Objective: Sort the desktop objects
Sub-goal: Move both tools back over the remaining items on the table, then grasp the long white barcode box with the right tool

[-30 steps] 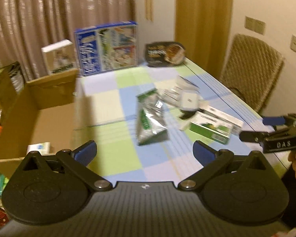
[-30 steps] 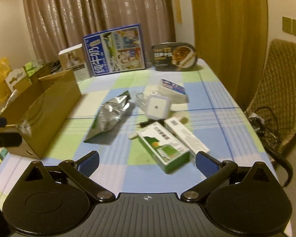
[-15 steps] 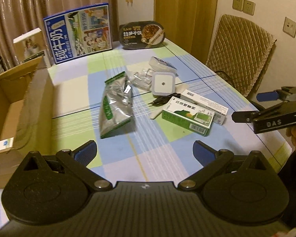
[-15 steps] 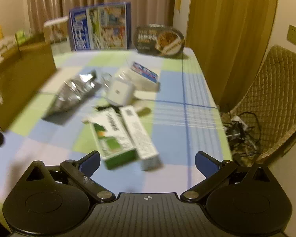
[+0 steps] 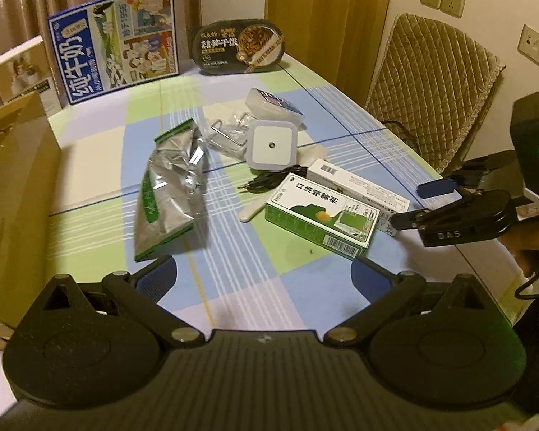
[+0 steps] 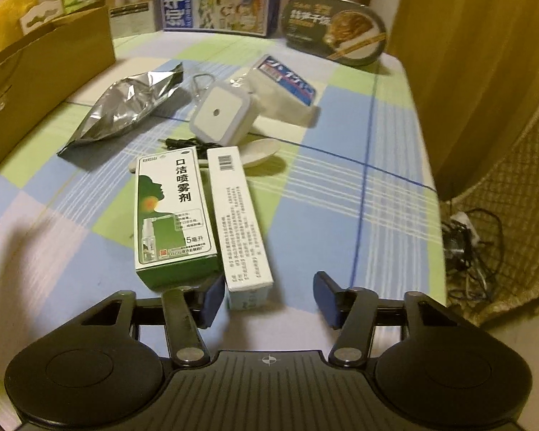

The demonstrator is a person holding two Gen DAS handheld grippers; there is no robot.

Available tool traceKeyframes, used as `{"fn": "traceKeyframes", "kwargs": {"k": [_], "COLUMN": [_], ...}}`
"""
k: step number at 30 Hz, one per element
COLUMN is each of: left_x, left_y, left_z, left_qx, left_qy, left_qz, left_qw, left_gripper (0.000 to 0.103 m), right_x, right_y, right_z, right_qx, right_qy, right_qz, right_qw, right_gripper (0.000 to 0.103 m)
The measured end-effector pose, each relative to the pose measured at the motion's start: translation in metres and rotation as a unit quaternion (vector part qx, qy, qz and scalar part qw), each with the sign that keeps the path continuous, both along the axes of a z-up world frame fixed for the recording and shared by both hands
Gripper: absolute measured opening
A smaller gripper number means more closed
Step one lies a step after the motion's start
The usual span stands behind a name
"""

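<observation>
The long white carton (image 6: 240,215) lies flat on the checked desk (image 6: 341,222), and I take it as my landmark. Its near end sits between the blue pads of my right tongs (image 6: 267,300), which are closing; the left pad looks just at the carton's side, the right pad stands apart, so nothing is gripped yet. Touching the carton's left side lies the green-and-white spray box (image 6: 170,215). Just beyond the carton's far end rest a pale spoon (image 6: 258,152) and a black cable (image 6: 183,143), then the square white night light (image 6: 222,113), with a packet of tissues (image 6: 285,88) behind that. Further left of the carton lies the silver foil pouch (image 5: 170,183), and left again stands the open cardboard box (image 5: 14,179). At the far edge of the desk, well beyond the carton, stand a blue milk carton case (image 5: 116,41) and a black oval meal tray (image 5: 239,45). My left tongs (image 5: 264,276) hang over the desk's near edge with their jaws spread wide and nothing between them. To the carton's right, off the desk, stands a quilted chair (image 5: 431,86).
</observation>
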State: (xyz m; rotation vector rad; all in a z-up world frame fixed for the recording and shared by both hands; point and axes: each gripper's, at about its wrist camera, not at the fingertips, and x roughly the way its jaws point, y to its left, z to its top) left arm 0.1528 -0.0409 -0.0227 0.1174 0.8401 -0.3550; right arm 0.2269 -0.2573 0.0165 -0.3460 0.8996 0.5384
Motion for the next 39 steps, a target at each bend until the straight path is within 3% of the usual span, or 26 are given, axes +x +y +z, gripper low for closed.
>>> {"fn": "traceKeyframes", "kwargs": {"k": [4, 9, 18, 23, 30, 32, 36, 39], "left_x": [0.006, 0.011, 0.013, 0.015, 0.032, 0.042, 0.053, 0.057], "left_y": [-0.004, -0.004, 0.005, 0.001, -0.023, -0.033, -0.048, -0.056], "left_z": [-0.008, -0.015, -0.024, -0.030, -0.041, -0.047, -0.056, -0.063], "left_qx": [-0.004, -0.008, -0.017, -0.029, -0.051, -0.052, -0.052, -0.028], "left_qy": [0.009, 0.015, 0.027, 0.035, 0.043, 0.060, 0.073, 0.076], "left_qz": [0.000, 0.004, 0.022, 0.025, 0.036, 0.044, 0.059, 0.060], "left_qw": [1.0000, 0.9999, 0.9992, 0.9987, 0.9972, 0.9959, 0.9942, 0.9949], "left_gripper": [0.101, 0.101, 0.101, 0.099, 0.098, 0.089, 0.085, 0.078], "right_x": [0.007, 0.005, -0.032, -0.038, -0.030, -0.031, -0.033, -0.034], "right_y": [0.005, 0.014, 0.031, 0.032, 0.014, 0.011, 0.011, 0.013], "right_z": [-0.004, -0.005, -0.003, 0.000, -0.003, -0.004, -0.005, -0.005], "right_qx": [0.007, 0.012, 0.079, 0.033, 0.027, 0.028, 0.031, 0.035], "right_qy": [0.001, 0.021, 0.075, 0.023, 0.008, 0.009, 0.008, 0.009], "right_qz": [0.010, 0.020, 0.017, -0.032, -0.074, -0.080, -0.083, -0.082], "right_qw": [1.000, 1.000, 0.994, 0.999, 0.997, 0.996, 0.996, 0.996], "right_gripper": [0.032, 0.023, 0.023, 0.023, 0.023, 0.023, 0.023, 0.023]}}
